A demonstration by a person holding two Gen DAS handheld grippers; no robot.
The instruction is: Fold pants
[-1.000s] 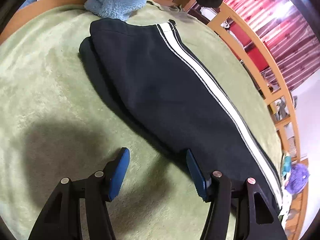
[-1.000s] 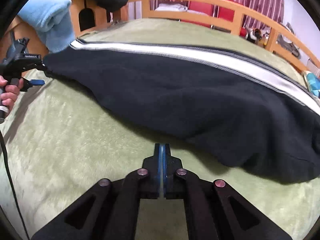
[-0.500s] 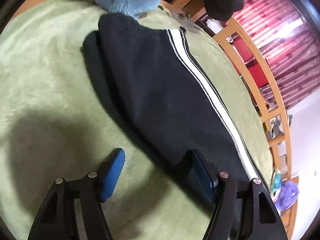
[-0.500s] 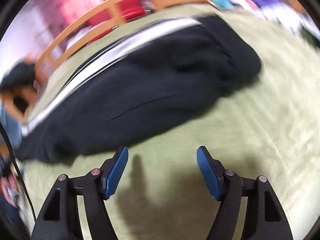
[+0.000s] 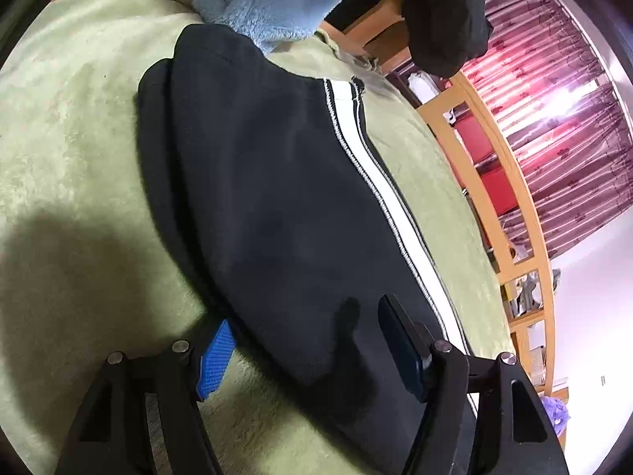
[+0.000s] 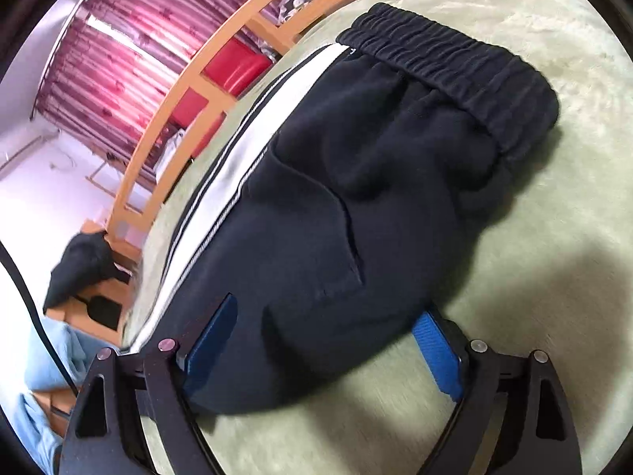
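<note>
Green bedspread (image 5: 79,158), wooden rail (image 6: 166,118), pants (image 5: 277,198), left gripper (image 5: 304,350) and right gripper (image 6: 322,350) spread, seemingly straddling fabric

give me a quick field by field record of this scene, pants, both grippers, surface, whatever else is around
pants: dark, white side stripe, lying flat along the blanket
waistband: elastic, at the far end in the right wrist view
left gripper: open, straddling the near edge of the pants
right gripper: open, straddling the near edge of the pants
surface: green blanket
nearby: blue fleece, wooden rail, red curtains
</note>
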